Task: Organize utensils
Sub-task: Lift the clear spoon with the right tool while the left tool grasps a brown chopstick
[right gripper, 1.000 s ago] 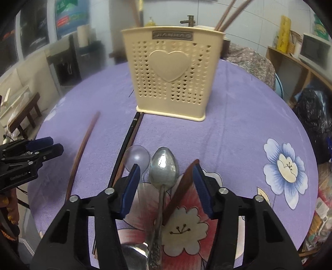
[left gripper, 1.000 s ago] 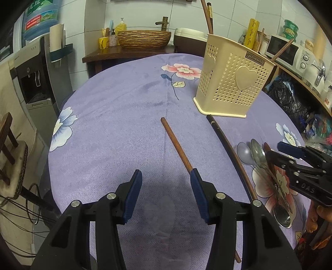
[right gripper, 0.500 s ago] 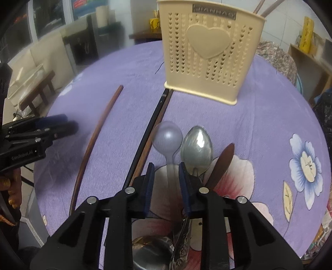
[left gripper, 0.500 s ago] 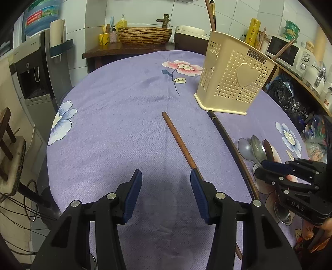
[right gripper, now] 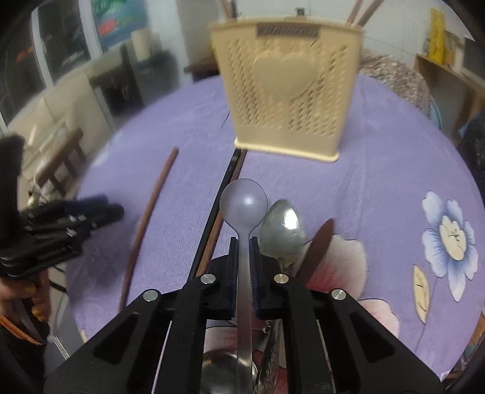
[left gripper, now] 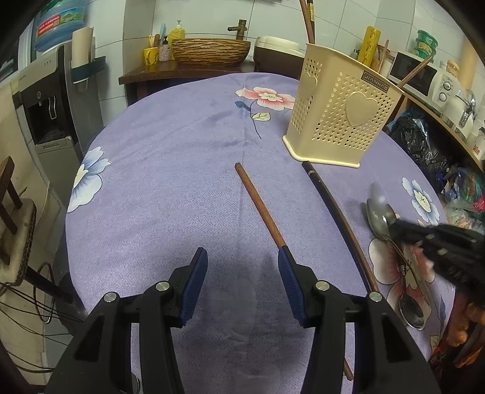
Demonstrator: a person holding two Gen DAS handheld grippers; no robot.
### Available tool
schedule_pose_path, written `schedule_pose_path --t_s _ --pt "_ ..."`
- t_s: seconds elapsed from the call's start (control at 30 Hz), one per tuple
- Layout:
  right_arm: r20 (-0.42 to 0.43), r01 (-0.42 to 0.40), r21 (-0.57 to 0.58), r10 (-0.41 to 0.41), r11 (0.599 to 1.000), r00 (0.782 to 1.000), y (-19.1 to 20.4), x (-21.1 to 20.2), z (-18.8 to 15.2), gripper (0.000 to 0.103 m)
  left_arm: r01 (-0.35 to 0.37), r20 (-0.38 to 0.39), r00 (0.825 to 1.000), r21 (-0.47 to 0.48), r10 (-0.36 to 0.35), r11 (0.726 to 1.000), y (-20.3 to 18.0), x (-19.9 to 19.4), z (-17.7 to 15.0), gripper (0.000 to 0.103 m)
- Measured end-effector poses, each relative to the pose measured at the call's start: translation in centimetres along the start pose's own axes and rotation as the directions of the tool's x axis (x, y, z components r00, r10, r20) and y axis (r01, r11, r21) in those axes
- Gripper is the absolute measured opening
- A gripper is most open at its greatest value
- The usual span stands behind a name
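right gripper (right gripper: 244, 242): closed since earlier | round spoon (right gripper: 244, 203): gripped, seemingly lifted

This is a home kitchen and eating corner. White wall tiles (left gripper: 348, 18) run along the top of the left wrist view. At upper left stands a water dispenser (left gripper: 45, 100) with a blue bottle on it. A woven basin (left gripper: 210, 51) with a tap and soap bottles sits at top centre, and a microwave (left gripper: 424, 75) on a shelf at upper right. A floral purple tablecloth (left gripper: 169, 169) fills the middle.
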State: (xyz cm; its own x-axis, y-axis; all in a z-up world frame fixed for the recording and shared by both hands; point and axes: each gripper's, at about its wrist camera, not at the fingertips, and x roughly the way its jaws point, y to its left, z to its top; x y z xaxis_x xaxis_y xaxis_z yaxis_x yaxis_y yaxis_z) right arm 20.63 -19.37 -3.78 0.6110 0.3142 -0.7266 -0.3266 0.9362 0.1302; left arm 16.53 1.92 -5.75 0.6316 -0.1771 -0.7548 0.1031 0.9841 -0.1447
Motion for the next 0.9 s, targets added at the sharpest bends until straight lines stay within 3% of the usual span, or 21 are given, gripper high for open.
schedule_pose_path --t_s 0.13,0.3,0.47,0.9 --pt "0.066 0.07 0.05 -0.074 0.996 0.995 -2.8 -3.8 0.0 0.008 0.008 -0.004 1.0 -0.001 -0.008 1.0 -0.1 0.1 0.0 0.049" --pt "-0.01 0.193 0.132 -0.193 0.972 0.981 -7.8 -3.6 -2.2 0.008 0.014 -0.006 1.0 0.004 -0.014 1.0 -0.6 0.4 0.2 0.051" --pt "-0.061 0.224 0.161 -0.217 0.961 0.974 -9.5 -2.2 -4.6 0.008 0.01 -0.017 1.0 0.011 -0.01 1.0 -1.1 1.1 0.3 0.053" --pt "-0.048 0.229 0.136 -0.224 0.964 0.973 -8.5 -1.5 -5.4 0.011 -0.008 0.003 1.0 -0.005 0.008 1.0 -0.5 0.4 0.2 0.062"
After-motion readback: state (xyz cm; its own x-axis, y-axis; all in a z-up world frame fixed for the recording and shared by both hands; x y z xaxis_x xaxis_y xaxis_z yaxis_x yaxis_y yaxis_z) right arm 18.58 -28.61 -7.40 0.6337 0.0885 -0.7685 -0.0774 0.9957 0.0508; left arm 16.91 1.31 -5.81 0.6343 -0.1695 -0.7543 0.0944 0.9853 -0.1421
